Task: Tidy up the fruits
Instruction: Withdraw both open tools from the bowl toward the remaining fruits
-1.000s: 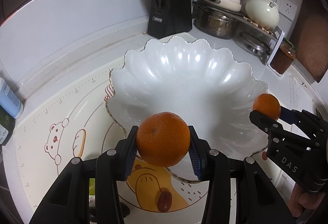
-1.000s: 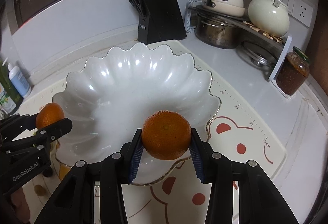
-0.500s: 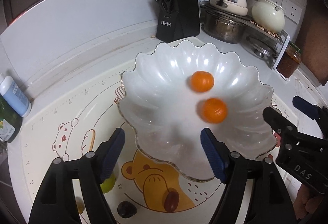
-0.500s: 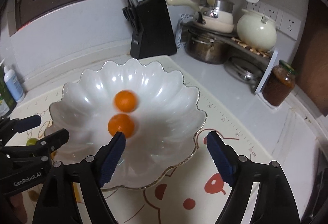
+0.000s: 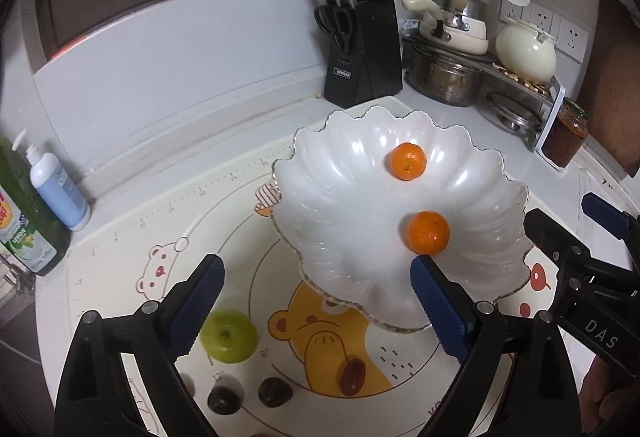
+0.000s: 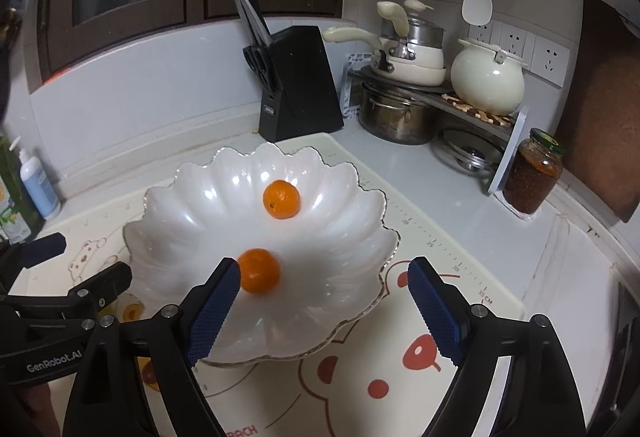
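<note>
Both oranges sit apart in the white scalloped bowl [image 5: 340, 197], far orange [image 5: 408, 161] and near orange [image 5: 428, 232]. Left hand-held gripper [image 5: 316, 307] and right hand-held gripper [image 6: 324, 311] are opening, jaws wide, nothing between them. Green apple [image 5: 229, 335] waits on the mat.

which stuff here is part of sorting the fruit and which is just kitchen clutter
Part of the job:
- scalloped white bowl
- two oranges in it
- green apple on the mat
- dark fruits and a red one on the mat

Just lying about:
- knife block
- pots
- jar
- soap bottles
</note>
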Motion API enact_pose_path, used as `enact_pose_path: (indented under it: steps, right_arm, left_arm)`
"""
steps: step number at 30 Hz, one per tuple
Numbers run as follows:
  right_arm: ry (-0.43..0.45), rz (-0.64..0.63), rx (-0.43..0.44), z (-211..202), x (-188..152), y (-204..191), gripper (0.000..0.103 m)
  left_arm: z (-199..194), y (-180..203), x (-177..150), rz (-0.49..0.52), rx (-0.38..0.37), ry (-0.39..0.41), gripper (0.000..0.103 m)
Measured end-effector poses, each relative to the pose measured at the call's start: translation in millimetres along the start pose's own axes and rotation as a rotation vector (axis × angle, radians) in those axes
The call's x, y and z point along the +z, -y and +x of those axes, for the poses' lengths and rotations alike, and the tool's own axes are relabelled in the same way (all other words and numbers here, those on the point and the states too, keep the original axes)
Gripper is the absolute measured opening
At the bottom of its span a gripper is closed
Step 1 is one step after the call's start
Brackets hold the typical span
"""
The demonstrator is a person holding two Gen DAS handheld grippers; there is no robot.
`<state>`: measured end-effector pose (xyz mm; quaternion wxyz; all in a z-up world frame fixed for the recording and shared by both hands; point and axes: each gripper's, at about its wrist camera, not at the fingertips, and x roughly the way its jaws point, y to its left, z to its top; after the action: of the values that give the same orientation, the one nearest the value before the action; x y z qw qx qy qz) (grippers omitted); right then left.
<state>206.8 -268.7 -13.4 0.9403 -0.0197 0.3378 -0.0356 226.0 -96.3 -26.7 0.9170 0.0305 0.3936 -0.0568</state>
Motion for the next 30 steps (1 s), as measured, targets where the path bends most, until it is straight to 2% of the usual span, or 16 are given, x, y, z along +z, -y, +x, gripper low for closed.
enact_pose_path:
  steps: [9, 19, 30]
  right_arm:
    - [0.024, 0.014, 0.020, -22, -2, -11, 0.086]
    - [0.040, -0.014, 0.048, -43, -14, -38, 0.086]
    - [0.004, -0.042, 0.095, -49, -38, -59, 0.086]
  left_arm:
    - [-24, -13, -9, -0.003, 0.032, 0.022, 0.099]
    - [-51, -39, -33, -0.016, 0.089, 0.042, 0.100]
    - [-59, -57, -68, -0.040, 0.122, 0.005, 0.100]
